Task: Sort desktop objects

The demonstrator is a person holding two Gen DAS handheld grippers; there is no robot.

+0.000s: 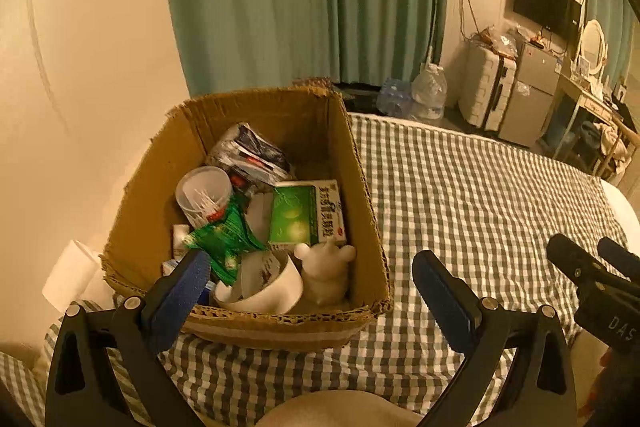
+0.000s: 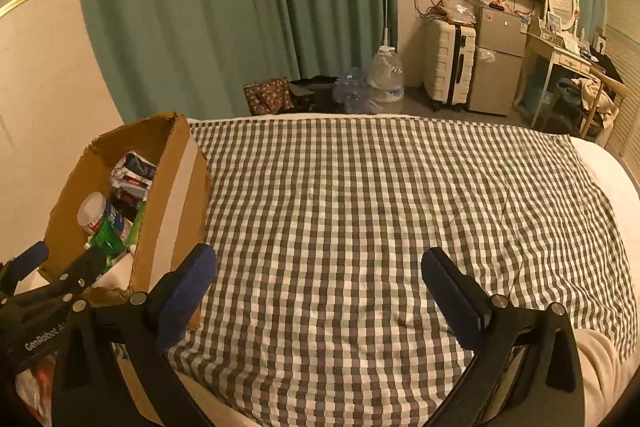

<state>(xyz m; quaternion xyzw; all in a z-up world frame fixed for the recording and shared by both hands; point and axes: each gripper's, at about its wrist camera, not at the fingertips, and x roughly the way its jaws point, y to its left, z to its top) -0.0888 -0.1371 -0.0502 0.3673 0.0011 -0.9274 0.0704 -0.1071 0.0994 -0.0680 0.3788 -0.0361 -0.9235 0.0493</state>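
A brown cardboard box stands on the checked cloth at the left. Inside it lie a green medicine carton, a white bear figure, a white bowl, a clear toothpick jar, a green sachet and a crumpled dark packet. My left gripper hovers open over the box's near edge, holding nothing. My right gripper is open and empty above the bare cloth, to the right of the box.
A white paper roll sits left of the box, against the wall. Beyond the far edge of the cloth are water bottles, a white suitcase, a small fridge and a dressing table. Green curtains hang behind.
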